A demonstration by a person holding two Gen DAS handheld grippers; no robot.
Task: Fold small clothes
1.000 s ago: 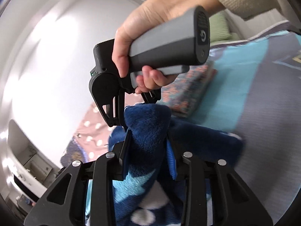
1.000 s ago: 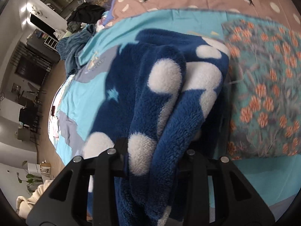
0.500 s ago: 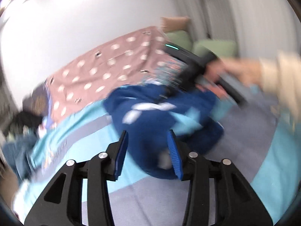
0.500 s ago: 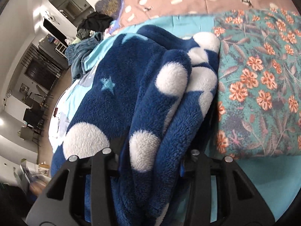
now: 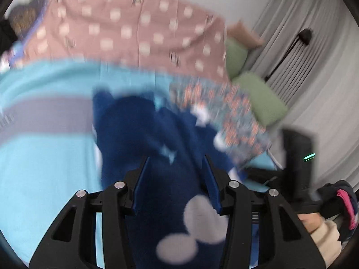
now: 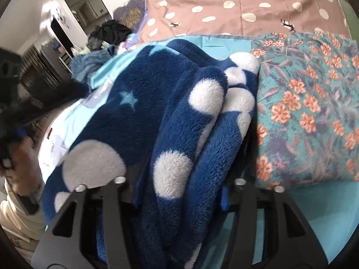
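Right wrist | right tool point(image 6: 177, 192) just opening, fleece garment point(image 6: 179, 116) between | left tool point(image 5: 176, 179) apart

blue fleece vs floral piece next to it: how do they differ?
The blue fleece is navy plush with white dots and a pale star; the floral piece is teal with orange flowers. The fleece lies bunched in thick folds, the floral piece flat and squared. Both rest on the light blue sheet, side by side.
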